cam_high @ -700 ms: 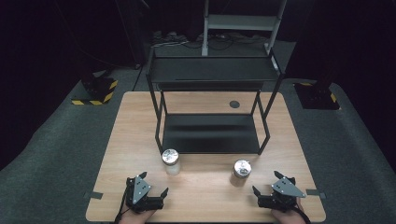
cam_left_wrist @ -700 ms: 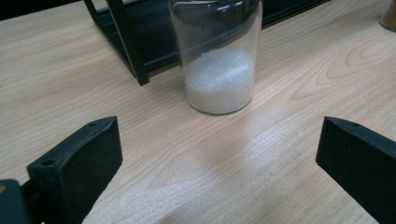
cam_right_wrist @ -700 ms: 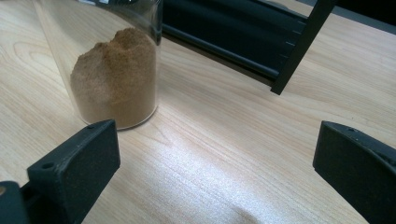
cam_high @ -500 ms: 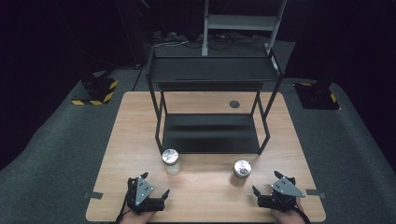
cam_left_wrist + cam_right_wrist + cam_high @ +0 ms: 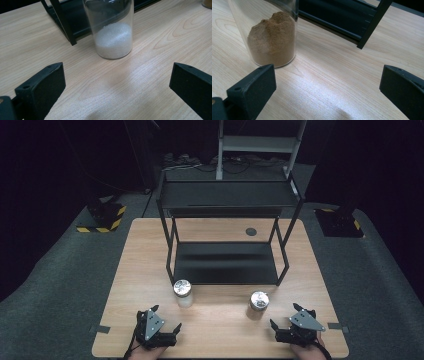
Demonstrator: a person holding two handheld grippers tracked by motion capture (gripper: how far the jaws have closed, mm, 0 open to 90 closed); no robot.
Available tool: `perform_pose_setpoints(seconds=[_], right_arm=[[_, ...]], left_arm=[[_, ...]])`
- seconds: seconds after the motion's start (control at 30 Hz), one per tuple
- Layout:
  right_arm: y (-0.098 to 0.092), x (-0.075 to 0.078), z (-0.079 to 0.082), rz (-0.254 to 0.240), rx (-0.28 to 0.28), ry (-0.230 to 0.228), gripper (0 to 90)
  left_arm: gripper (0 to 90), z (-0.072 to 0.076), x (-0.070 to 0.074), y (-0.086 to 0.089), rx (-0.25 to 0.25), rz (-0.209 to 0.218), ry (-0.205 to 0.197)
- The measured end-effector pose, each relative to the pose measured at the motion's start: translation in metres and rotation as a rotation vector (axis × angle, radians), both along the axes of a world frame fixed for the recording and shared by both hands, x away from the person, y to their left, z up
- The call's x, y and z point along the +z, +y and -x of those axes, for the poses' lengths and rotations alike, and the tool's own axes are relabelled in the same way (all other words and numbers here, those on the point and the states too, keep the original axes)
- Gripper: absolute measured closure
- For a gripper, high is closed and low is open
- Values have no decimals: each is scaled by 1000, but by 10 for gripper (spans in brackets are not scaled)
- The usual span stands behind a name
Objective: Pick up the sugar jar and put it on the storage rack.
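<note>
In the right gripper view, the brown-powder jar (image 5: 272, 37) is cut off above.

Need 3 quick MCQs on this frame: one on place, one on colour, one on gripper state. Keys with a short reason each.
1. Where do both jars stand?
A. on the rack's top shelf
B. on the table in front of the rack
C. on the floor

2. What colour is the right jar's filling?
A. white
B. green
C. brown

3. How are the left gripper's jaws?
A. open, empty
B. shut on a jar
C. shut on the rack

B: left jar and right jar sit on the table before the rack.
C: brown powder, right gripper view.
A: left gripper jaws wide apart, nothing between.
</note>
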State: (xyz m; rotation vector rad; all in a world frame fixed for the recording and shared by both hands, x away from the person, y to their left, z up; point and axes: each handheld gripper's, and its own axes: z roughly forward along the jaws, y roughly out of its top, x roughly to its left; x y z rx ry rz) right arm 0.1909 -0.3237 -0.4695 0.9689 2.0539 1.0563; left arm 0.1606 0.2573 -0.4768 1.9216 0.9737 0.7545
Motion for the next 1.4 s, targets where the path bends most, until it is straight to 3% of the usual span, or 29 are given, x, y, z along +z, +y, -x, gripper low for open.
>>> perform_pose_setpoints(seconds=[0.17, 0.5, 0.87, 1.4], right_arm=[[-2, 0, 0, -13, -1, 4, 0], [-1, 0, -1, -9, -4, 7, 0], [-1, 0, -1, -10, -4, 5, 0], [-1, 0, -1, -9, 0, 6, 0]], left_arm=[[5, 2, 0, 1, -8, -3, -1], [5, 2, 0, 7, -20, 34, 8], [3, 10, 7, 6, -43, 63, -49], [3, 9, 20, 3, -42, 103, -94]])
